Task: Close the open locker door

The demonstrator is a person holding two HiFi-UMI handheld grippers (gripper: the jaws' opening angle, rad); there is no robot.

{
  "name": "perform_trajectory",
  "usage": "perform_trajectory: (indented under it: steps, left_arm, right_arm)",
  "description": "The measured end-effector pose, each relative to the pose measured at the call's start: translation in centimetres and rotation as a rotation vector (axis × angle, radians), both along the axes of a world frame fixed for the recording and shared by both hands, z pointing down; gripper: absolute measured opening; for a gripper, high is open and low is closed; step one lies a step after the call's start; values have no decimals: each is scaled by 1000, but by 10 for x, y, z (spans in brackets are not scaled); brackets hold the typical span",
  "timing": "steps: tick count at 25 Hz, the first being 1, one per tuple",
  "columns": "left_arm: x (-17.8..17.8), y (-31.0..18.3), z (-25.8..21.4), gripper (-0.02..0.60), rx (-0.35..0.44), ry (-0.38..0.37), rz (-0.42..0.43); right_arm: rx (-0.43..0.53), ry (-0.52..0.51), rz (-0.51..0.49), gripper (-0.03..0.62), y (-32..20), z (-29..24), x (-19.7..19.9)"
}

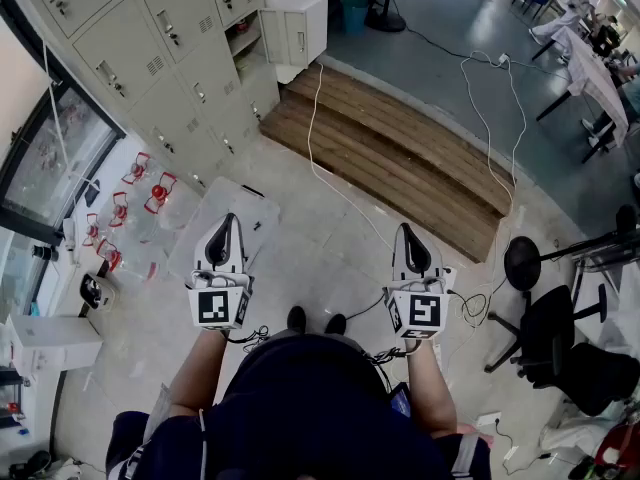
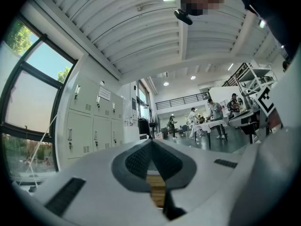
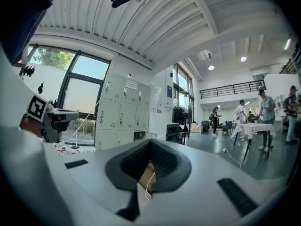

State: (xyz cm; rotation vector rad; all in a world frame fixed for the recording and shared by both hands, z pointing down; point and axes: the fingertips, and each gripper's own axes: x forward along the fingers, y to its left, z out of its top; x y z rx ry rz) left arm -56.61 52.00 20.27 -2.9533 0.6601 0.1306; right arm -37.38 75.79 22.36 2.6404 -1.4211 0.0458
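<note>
A bank of pale grey lockers runs along the far left wall. One door at its right end stands swung open beside its shelved compartment. Both grippers are held low in front of the person, a few steps short of the lockers. My left gripper has its jaws together with nothing between them, and so does my right gripper. The left gripper view shows the locker bank beyond the shut left gripper. The right gripper view shows the lockers past the shut right gripper.
A low wooden platform lies ahead with a white cable trailing across it. Red objects sit on the floor by the window. A white box is at left, a black office chair at right, and a blue bin past the lockers.
</note>
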Motion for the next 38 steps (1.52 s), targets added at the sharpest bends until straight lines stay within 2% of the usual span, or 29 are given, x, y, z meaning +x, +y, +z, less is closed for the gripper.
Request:
perform_trajectory:
  steps: [3, 16, 26, 29, 32, 36, 38]
  left_arm:
    - [0, 3, 5, 2, 20, -20, 5]
    - [3, 3, 7, 2, 17, -24, 12]
    - [2, 1, 11, 2, 6, -30, 12]
    - [2, 2, 11, 2, 3, -31, 17]
    - [2, 0, 13, 2, 4, -32, 20]
    - [1, -3, 13, 2, 3, -37, 16]
    - [1, -4, 12, 2, 5, -38, 15]
  right_arm:
    - [-3, 1, -7, -3, 1, 1, -1]
    - [-6, -1, -14, -3, -1, 4, -1]
    - [-14, 36, -13, 2, -2, 0, -1]
    - [-14, 31, -19, 19, -2, 1, 0]
    - [-26, 33, -42, 78, -6, 3, 0]
    - [-29, 34, -102, 227, -13, 1, -5]
    - [-28, 42, -135, 343, -17, -2, -6]
